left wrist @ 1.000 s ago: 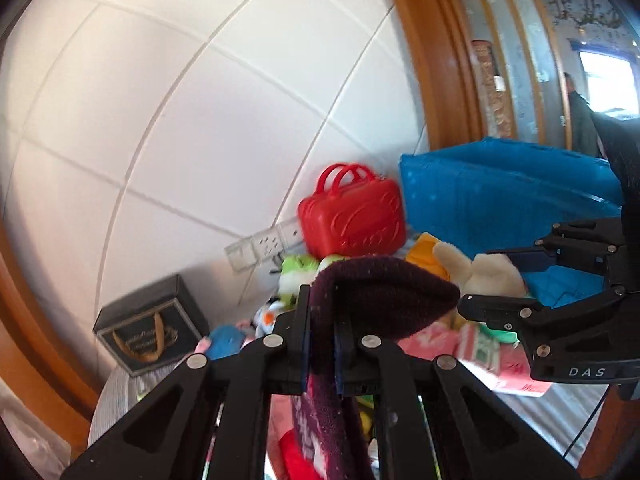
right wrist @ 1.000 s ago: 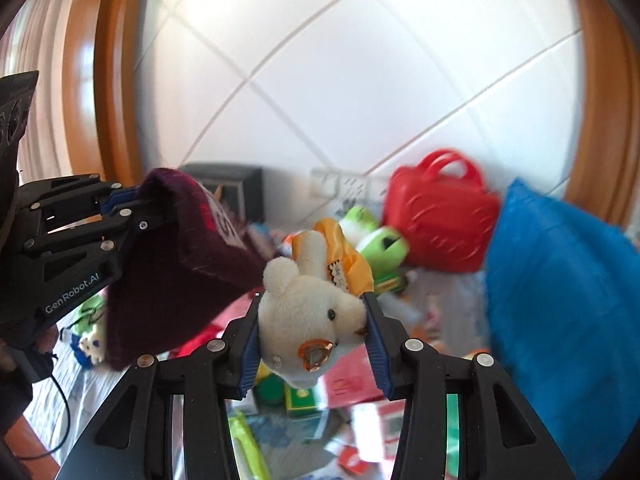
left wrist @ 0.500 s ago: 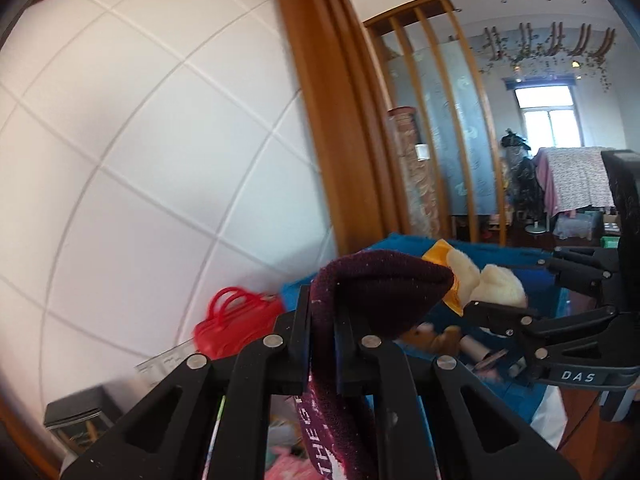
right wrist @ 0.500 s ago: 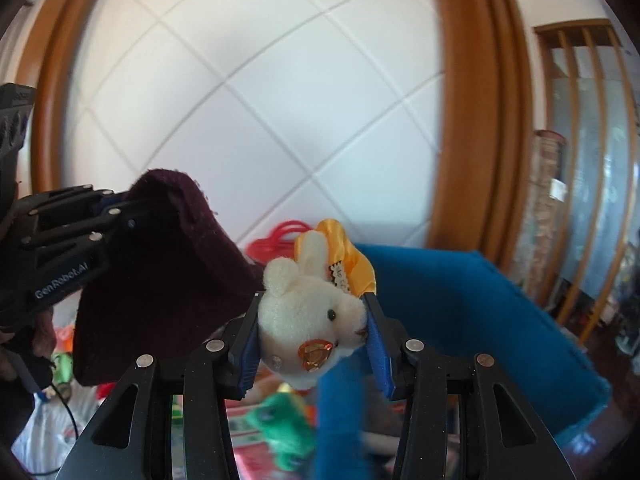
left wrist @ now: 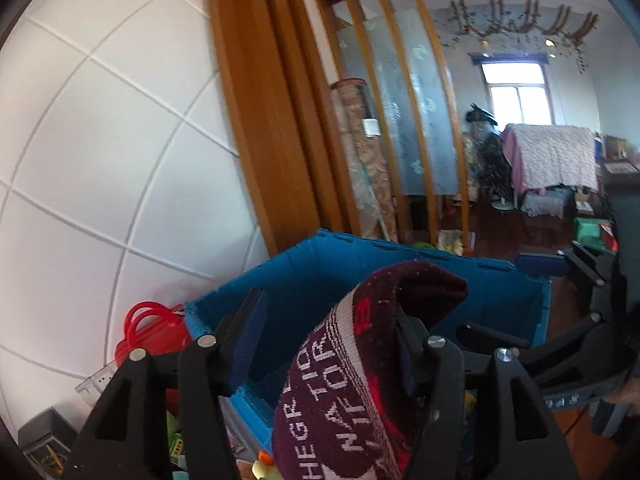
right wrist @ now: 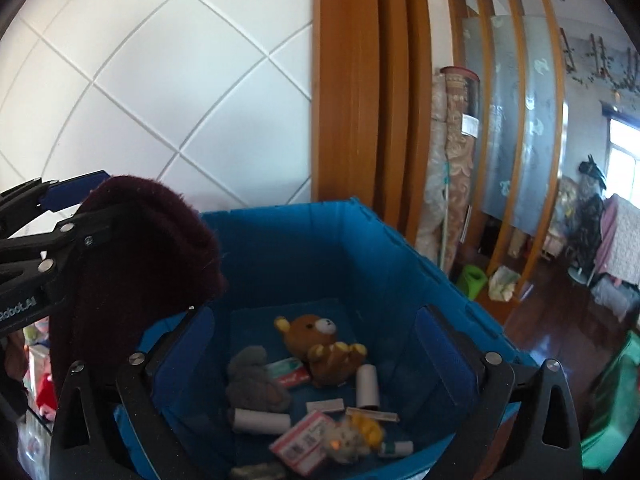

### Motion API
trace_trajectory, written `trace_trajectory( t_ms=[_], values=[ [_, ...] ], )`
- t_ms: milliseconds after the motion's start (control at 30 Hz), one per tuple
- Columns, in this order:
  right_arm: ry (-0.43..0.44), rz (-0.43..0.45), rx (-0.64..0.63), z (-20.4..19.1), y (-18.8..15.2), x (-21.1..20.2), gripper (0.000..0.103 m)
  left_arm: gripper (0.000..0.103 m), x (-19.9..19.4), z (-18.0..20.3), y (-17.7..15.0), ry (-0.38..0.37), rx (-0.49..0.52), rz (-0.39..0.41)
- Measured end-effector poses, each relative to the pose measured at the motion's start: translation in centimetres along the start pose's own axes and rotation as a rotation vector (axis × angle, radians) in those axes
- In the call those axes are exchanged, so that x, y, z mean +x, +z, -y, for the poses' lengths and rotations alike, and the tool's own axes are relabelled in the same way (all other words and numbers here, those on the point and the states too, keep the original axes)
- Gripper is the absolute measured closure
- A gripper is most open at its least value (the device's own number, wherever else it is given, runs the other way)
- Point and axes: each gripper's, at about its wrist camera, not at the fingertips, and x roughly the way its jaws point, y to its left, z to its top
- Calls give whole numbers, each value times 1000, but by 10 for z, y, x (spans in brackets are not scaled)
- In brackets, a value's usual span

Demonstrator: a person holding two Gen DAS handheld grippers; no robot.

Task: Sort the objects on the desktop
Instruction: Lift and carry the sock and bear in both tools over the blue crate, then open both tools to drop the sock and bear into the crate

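Since 0.5 s ago both hand-held grippers spread: right hand-held gripper let go of the plush, now lying in the blue bin. Left hand-held gripper wide apart, hat draped on its right finger above bin.

My surface shows only in scraps at the lower left of each view, its top mostly hidden. On it stands the blue crate, against the white tiled wall. Just beside the crate's left corner stands a red toy case with looped handles. Further left, at the frame edge, sits a dark box. Small bright toys lie crowded between them, too blurred to name. In my right view, a pink and red clutter lies left of the crate.
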Motion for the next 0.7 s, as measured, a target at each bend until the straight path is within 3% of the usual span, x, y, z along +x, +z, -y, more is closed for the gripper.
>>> trace_trajectory(
  t_ms=[200,267,367,467,700],
  values=[
    [22,25,65,21,-1,-1,0,41,0,12,9,7,16,-8],
    [14,46,72,31,2,1,0,40,-3,17,15,-19,18,6],
    [0,65,78,35,4,-5,0,31,-10,29,26,-26,41,48],
    [-16,75,80,39,4,-15,0,31,-14,34,33,-25,46,68],
    [9,90,62,28,-1,-32,0,31,-39,11,3,54,-20,63]
  ],
)
